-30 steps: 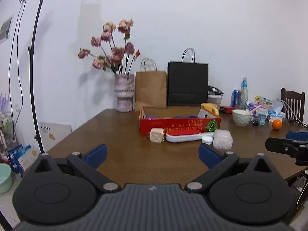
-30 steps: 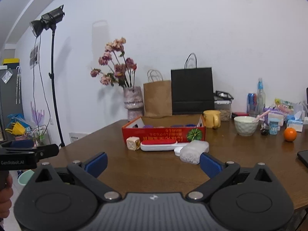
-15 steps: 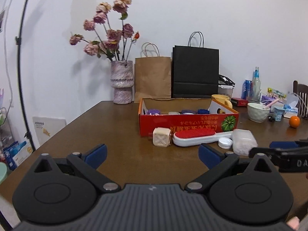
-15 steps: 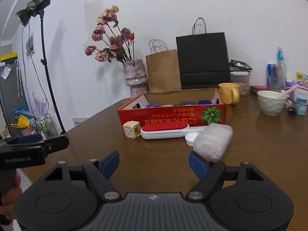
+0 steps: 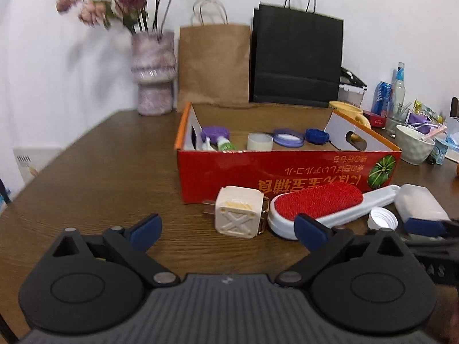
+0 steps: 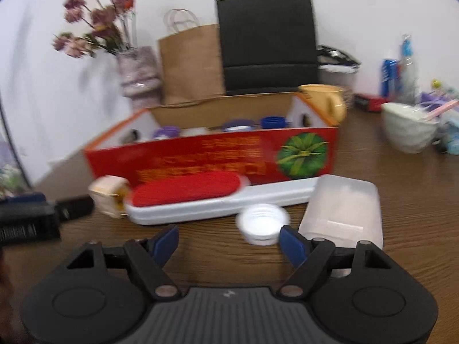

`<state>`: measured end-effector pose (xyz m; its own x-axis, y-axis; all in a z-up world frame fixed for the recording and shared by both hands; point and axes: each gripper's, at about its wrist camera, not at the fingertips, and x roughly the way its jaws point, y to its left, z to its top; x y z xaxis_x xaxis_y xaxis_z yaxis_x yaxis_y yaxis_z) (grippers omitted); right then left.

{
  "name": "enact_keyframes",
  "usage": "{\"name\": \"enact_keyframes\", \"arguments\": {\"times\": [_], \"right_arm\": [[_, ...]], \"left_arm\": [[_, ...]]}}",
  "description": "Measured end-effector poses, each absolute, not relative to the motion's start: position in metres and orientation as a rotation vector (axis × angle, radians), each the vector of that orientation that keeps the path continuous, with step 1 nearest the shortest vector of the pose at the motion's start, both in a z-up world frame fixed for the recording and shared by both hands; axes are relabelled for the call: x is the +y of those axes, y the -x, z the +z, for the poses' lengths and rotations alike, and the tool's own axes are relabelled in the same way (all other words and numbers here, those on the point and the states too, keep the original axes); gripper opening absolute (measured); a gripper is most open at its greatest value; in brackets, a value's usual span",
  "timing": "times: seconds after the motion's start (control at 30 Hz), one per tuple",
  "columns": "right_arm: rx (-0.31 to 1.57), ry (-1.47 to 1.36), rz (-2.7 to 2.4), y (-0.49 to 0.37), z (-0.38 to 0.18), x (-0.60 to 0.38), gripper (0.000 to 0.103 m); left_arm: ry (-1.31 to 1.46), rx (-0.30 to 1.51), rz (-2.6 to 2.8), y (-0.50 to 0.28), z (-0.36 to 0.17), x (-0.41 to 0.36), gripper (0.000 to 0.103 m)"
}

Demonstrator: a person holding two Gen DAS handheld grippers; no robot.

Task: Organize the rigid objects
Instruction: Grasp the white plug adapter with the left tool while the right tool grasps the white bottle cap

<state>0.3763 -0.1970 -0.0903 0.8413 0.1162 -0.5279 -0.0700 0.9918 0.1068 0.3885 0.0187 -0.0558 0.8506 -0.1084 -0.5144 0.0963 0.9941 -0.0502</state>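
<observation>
Right wrist: right claw [image 6: 228, 243] narrowed, spread empty, nearer cap [image 6: 262, 223] at 1 o'clock; left claw [image 5: 226, 228] spread empty; pick starting.

Both hand-held grippers, left [image 5: 226, 228] and right [image 6: 228, 242], have neared the red box [image 5: 287, 173], jaws narrowing, empty.

The red box [image 5: 287, 176] carries yellow East Asian lettering printed upside down beside a green pumpkin picture; the characters are too distorted to read. The cream plug cube [image 5: 239, 213] bears a raised X.
</observation>
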Motion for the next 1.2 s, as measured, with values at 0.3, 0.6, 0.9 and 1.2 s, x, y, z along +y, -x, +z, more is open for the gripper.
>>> {"name": "enact_keyframes", "arguments": {"times": [0.3, 0.6, 0.9, 1.2], "right_arm": [[0.588, -0.056, 0.108, -0.404, -0.092, -0.2, 0.074], [0.618, -0.062, 0.14, -0.414, -0.094, -0.202, 0.04], [0.589, -0.058, 0.179, -0.391, -0.086, -0.203, 0.04], [0.542, -0.036, 0.296, -0.308, -0.075, -0.202, 0.04]], "left_arm": [[0.093, 0.644, -0.119, -0.436, -0.074, 0.024, 0.07], [0.078, 0.639, -0.126, -0.444, -0.076, 0.017, 0.061], [0.043, 0.617, -0.162, -0.401, -0.073, 0.012, 0.061], [0.014, 0.597, -0.197, -0.3, -0.071, 0.001, 0.061]]}}
